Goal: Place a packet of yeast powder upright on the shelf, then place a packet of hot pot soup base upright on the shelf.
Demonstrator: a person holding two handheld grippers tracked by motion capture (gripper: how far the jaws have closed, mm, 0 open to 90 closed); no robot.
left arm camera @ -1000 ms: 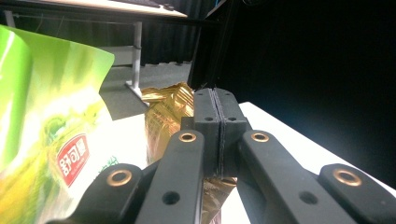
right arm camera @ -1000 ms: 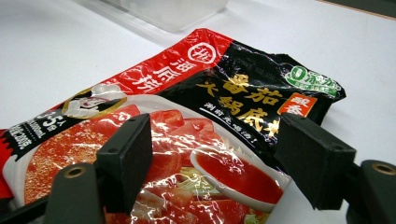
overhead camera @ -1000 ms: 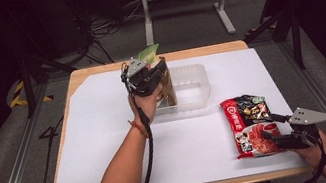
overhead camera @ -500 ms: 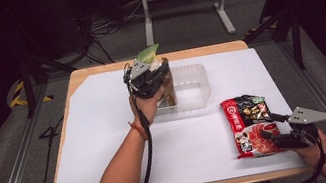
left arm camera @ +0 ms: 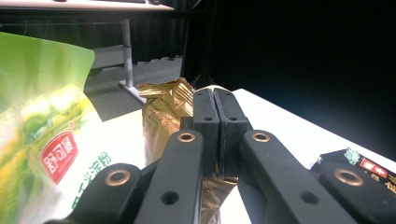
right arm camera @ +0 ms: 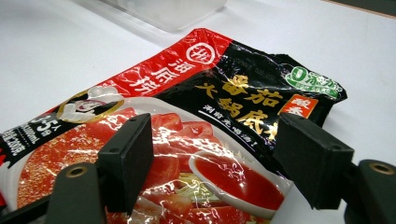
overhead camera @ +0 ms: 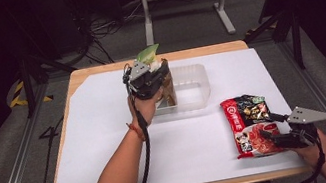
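Note:
My left gripper (overhead camera: 163, 75) hovers over the left end of a clear plastic tub (overhead camera: 193, 88). In the left gripper view its jaws (left arm camera: 215, 100) are pressed together on a crinkled gold foil packet (left arm camera: 163, 109), which hangs down into the tub (overhead camera: 169, 94). A green and white packet (left arm camera: 44, 140) lies against the gripper's side, its tip sticking up (overhead camera: 148, 53); I cannot tell if it is pinched too. My right gripper (overhead camera: 272, 131) rests at the near right of the table, open, its jaws (right arm camera: 219, 149) apart over a flat red and black soup packet (right arm camera: 187, 93) (overhead camera: 250, 122).
A white sheet (overhead camera: 107, 132) covers the wooden table. The tub's rim (right arm camera: 163, 11) lies beyond the soup packet. Table legs and cables stand on the dark floor behind the table. The right forearm is at the table's front edge.

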